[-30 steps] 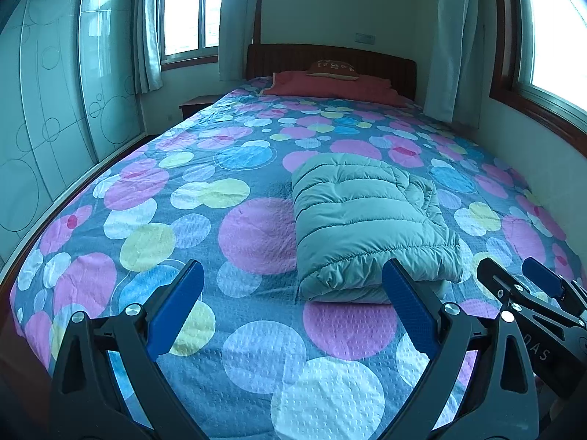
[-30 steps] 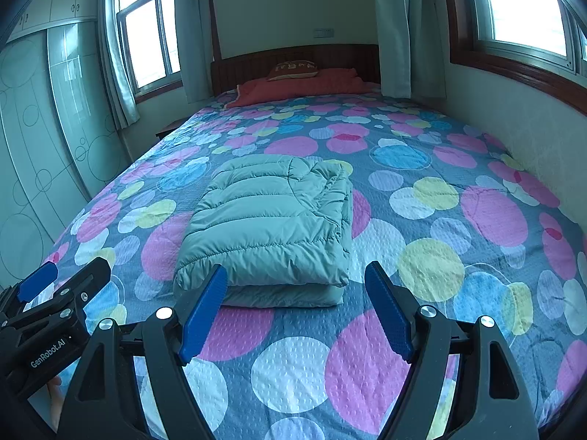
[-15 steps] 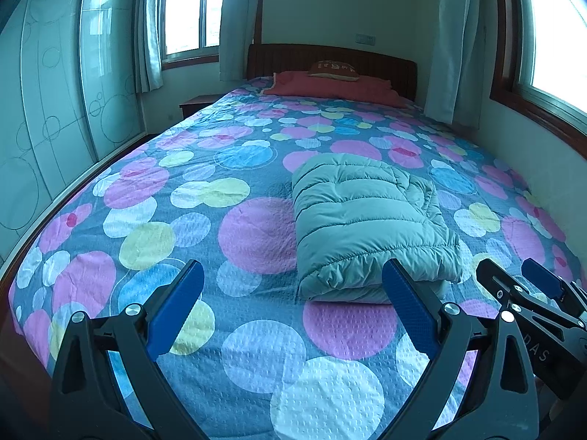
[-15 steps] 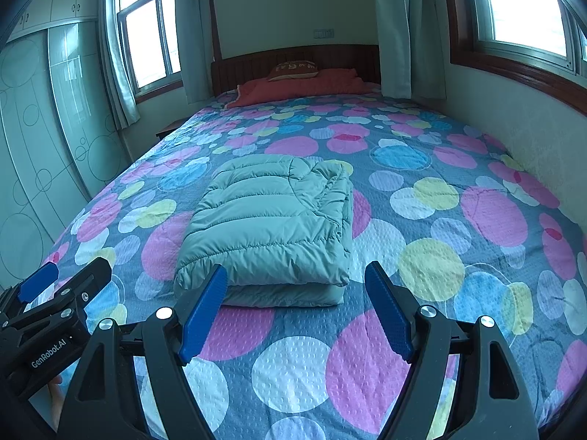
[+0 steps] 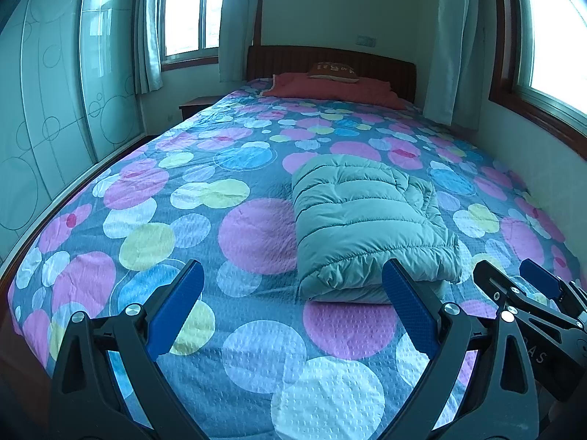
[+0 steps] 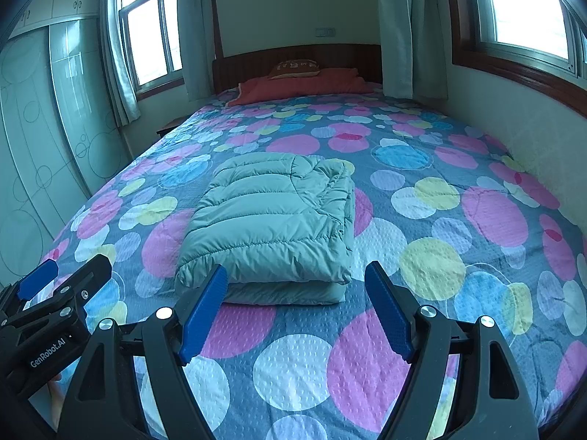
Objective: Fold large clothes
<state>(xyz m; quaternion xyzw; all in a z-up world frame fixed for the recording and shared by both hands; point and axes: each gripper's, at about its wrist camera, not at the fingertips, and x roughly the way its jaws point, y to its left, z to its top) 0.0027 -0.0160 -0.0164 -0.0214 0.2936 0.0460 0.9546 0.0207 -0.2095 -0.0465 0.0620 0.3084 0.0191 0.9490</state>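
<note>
Folded jacket (image 6: pixel 271 220) on bedspread (image 6: pixel 440 190), pillow (image 6: pixel 297 68) behind at headboard (image 6: pixel 352 57)

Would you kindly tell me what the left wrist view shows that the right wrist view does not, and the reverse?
Only the left wrist view shows the right tool from outside, at its lower right edge. Only the right wrist view shows the left tool, with GenRobot.AI lettering, at its lower left. Both share the folded green puffer jacket lying free on the dotted bedspread, the red pillow by the headboard, and open, empty tools.
</note>
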